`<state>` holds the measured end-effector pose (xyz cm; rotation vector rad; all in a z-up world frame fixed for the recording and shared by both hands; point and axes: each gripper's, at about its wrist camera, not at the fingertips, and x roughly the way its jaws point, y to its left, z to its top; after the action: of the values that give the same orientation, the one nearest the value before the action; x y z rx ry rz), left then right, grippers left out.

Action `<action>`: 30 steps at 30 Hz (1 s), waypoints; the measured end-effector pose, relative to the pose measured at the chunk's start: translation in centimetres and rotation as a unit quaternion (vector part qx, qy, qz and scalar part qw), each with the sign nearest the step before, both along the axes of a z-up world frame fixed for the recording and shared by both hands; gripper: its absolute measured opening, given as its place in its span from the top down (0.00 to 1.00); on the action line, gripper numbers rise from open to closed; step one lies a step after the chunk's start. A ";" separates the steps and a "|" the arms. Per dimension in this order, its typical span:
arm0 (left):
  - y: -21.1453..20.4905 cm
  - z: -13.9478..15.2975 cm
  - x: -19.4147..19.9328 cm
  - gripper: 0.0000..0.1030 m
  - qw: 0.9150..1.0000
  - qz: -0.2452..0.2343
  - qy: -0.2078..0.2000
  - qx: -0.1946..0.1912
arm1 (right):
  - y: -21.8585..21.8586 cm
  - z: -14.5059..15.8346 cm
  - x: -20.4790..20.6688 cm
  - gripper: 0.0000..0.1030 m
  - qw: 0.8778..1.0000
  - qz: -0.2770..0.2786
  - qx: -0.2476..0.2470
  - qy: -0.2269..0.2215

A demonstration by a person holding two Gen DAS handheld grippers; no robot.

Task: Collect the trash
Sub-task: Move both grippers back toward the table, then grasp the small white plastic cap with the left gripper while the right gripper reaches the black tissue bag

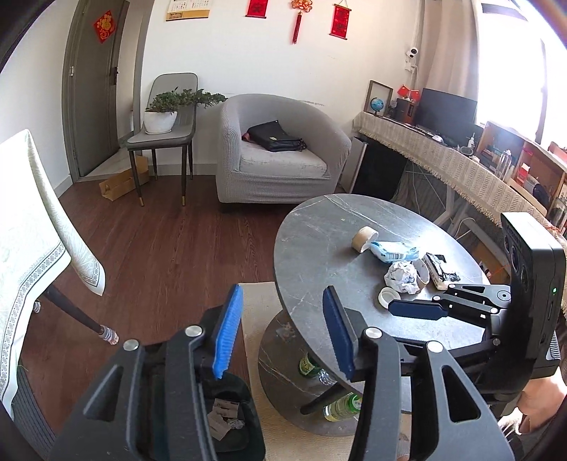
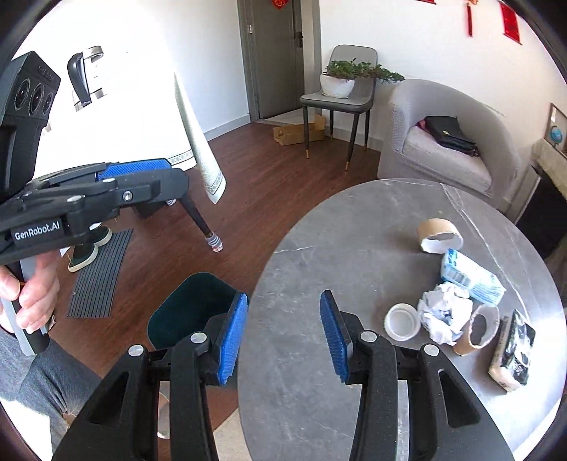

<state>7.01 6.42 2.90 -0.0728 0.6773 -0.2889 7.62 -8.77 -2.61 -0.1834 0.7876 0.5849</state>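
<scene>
**Both claws empty, litter still on table**

Left gripper [image 1: 282, 289] and right gripper [image 2: 283, 294] stand released, holding nothing. Below them, the bin [image 1: 244, 418] seemingly holds scraps. Farther off on the table [image 2: 319, 248], crumpled paper [image 2: 444, 315], lid [image 2: 402, 322] and cardboard tube [image 2: 478, 329] huddle together. A careless pinch could knock neighbours overboard.

A grey armchair [image 1: 280, 149] stands against the white wall with a black bag [image 1: 274, 136] on its seat. Beside it, a grey dining chair [image 1: 166, 124] carries a potted plant [image 1: 166, 110] in a white pot (its branches reach over toward the armchair). Flattened cardboard [image 1: 120, 184] lies on the wooden floor [image 1: 170, 248] under that chair. Red hangings [image 1: 297, 14] decorate the wall. A small globe [image 1: 376, 105] and a dark monitor [image 1: 446, 111] sit on the cloth-draped sideboard [image 1: 443, 159].
</scene>
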 end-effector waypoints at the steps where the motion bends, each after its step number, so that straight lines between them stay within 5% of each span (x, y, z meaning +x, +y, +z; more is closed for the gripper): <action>1: -0.6 -0.2 0.2 0.51 1.000 -0.006 0.002 -0.001 | -0.9 0.2 0.0 0.58 1.000 -0.011 0.001 -0.004; 15: -10.7 -4.0 2.6 0.51 0.996 -0.085 0.038 0.019 | -11.6 0.7 -0.6 0.49 0.994 -0.107 0.007 -0.015; 30: -16.2 -8.0 5.1 0.56 0.991 -0.105 0.071 0.050 | -17.1 0.1 -1.1 0.37 0.988 -0.153 0.019 -0.007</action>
<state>12.11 -9.81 -5.15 0.0761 0.8409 -0.4550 6.56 -25.86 -2.48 -0.0288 0.7727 0.3072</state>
